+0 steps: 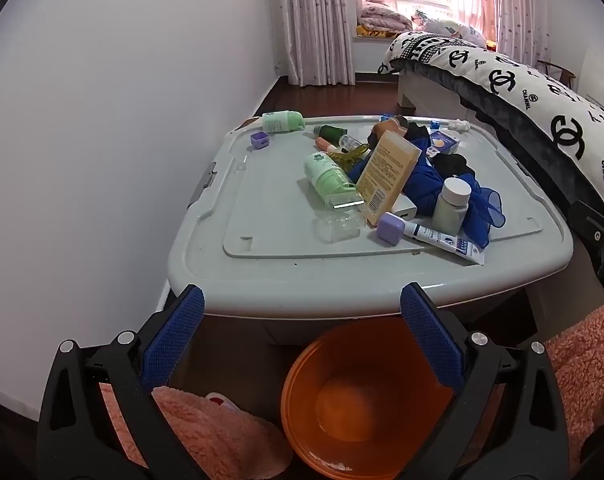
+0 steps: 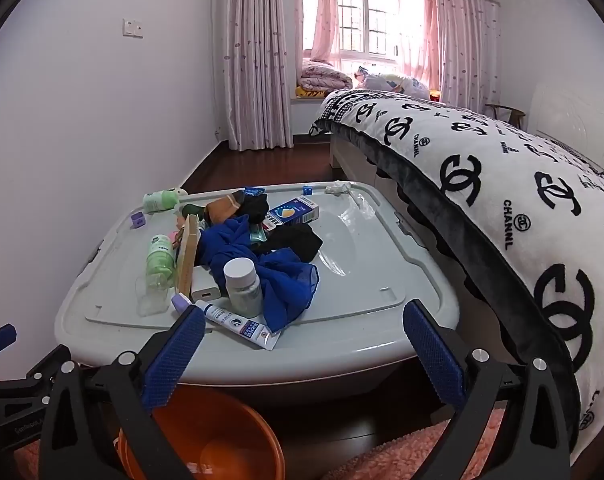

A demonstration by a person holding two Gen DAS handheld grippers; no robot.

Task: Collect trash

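Note:
A grey storage-box lid [image 1: 205, 256] [image 2: 382, 248] carries a heap of clutter. In it are a crumpled white tissue [image 1: 460, 124] [image 2: 338, 189] at the far edge, a squeezed tube [image 1: 446, 240] [image 2: 241, 324], a white-capped bottle [image 1: 452, 208] [image 2: 242, 286], a green bottle [image 1: 330, 178] [image 2: 159, 258], a yellow box [image 1: 388, 172] and a blue cloth [image 2: 277, 280]. An orange basin [image 1: 362, 400] [image 2: 205, 440] stands on the floor below the lid's near edge. My left gripper [image 1: 302, 308] and right gripper [image 2: 306, 320] hover open in front of the lid, both empty.
A bed with a black-and-white logo blanket [image 2: 502, 184] runs along the right side of the box. A white wall [image 1: 81, 140] closes off the left. Pink fleece [image 1: 205, 432] lies at the bottom beside the basin. Dark wooden floor [image 2: 253, 164] stretches to the curtains.

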